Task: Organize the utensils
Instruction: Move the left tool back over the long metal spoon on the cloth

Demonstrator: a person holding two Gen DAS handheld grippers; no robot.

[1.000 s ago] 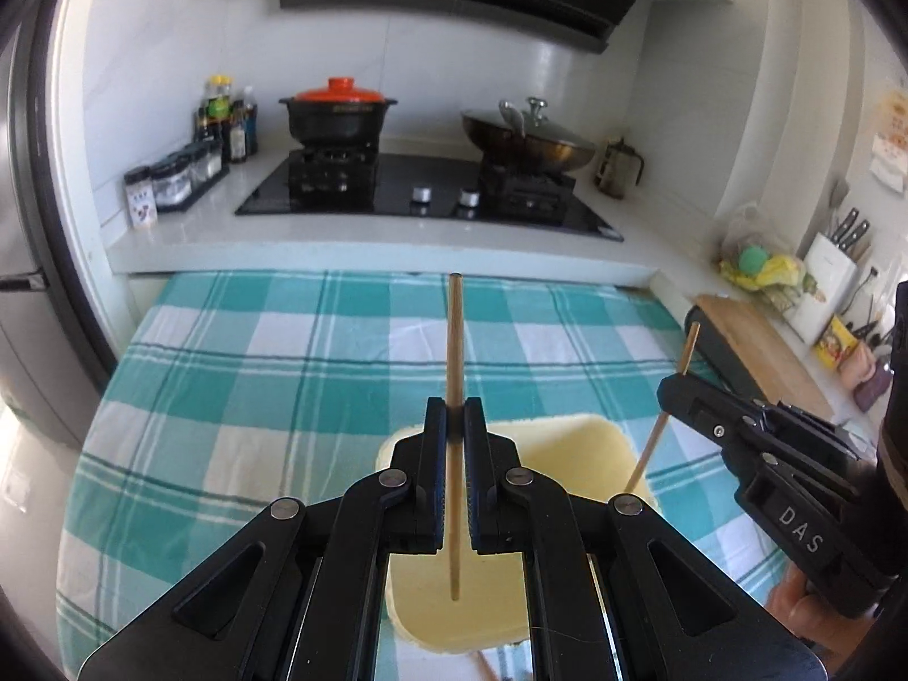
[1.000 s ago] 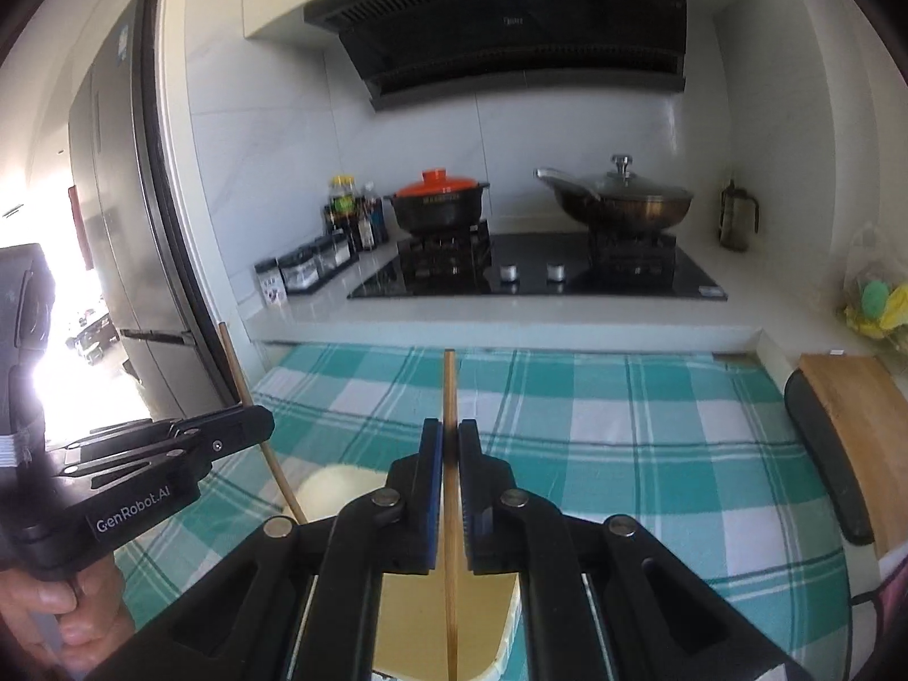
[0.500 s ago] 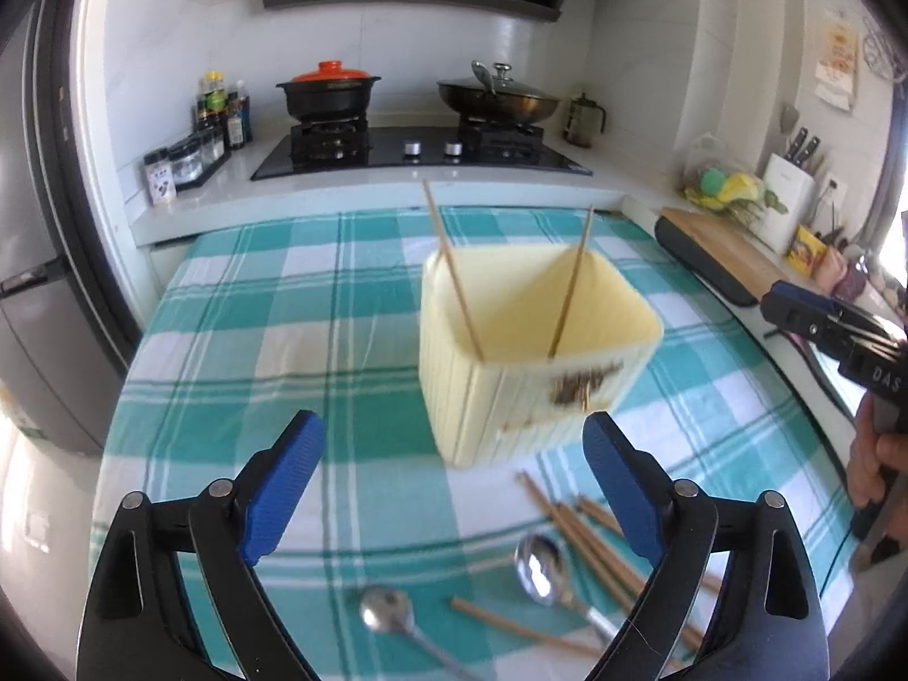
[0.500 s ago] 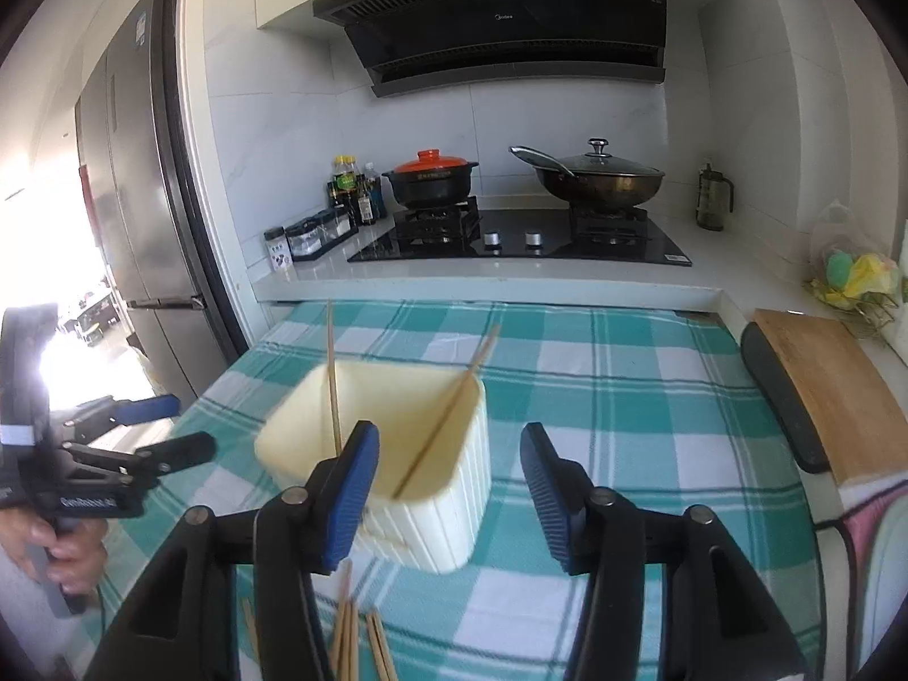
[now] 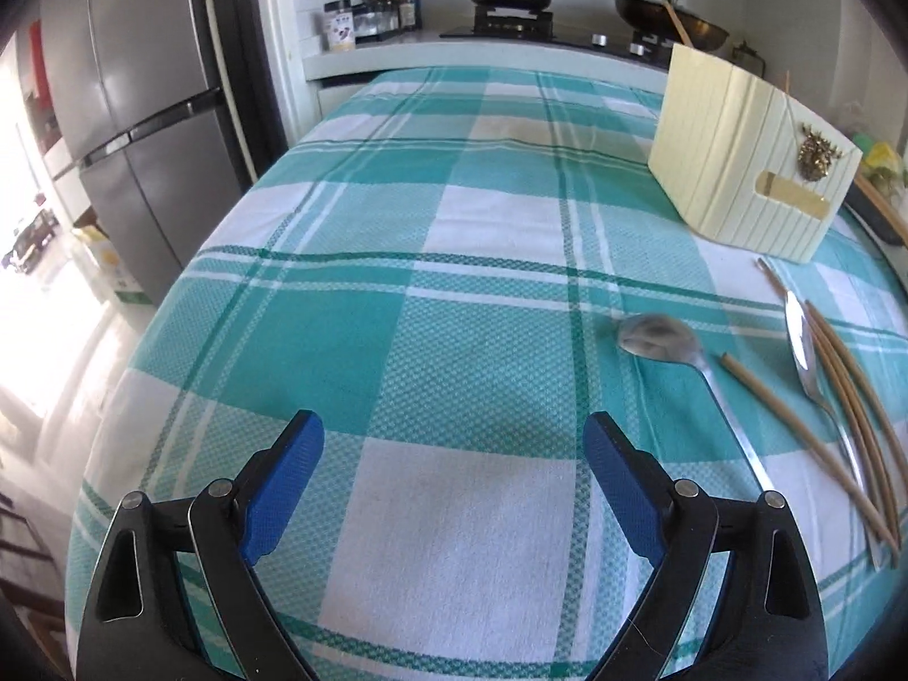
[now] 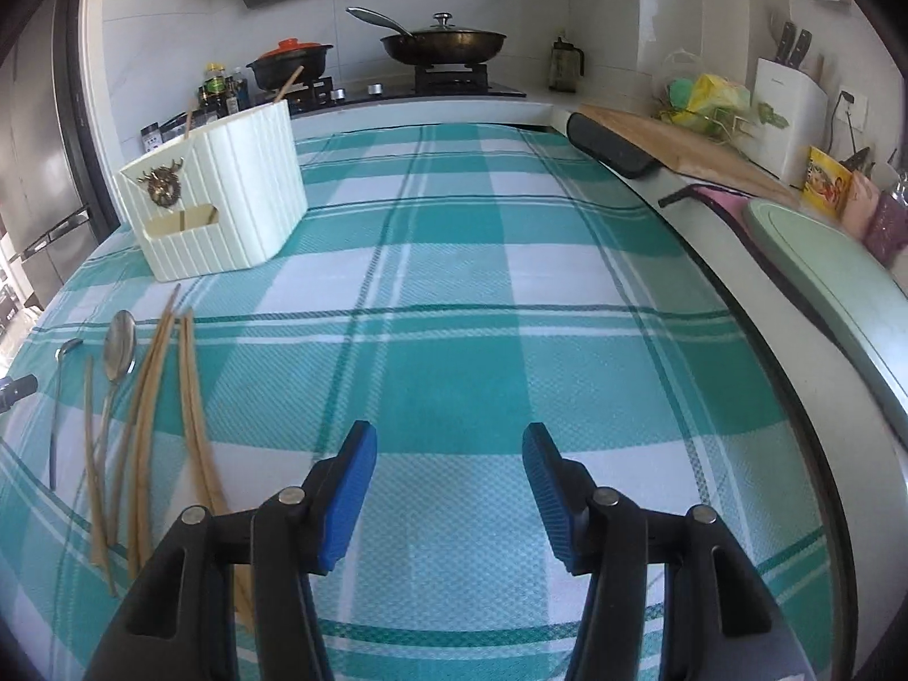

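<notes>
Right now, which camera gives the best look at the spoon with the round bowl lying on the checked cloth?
The left wrist view. There the round spoon lies close, its bowl and much of its handle visible, though slightly blurred. In the right wrist view the same spoon sits small at the far left edge, thin and hard to make out.

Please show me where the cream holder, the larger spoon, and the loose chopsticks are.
cream holder (image 6: pixel 227 198): right wrist view, ribbed side wall.
larger spoon (image 5: pixel 658 335): left wrist view, bowl.
loose chopsticks (image 6: pixel 193 397): right wrist view, mid-shaft.

Left gripper (image 5: pixel 454 454) and right gripper (image 6: pixel 448 471) gape, seemingly empty.
</notes>
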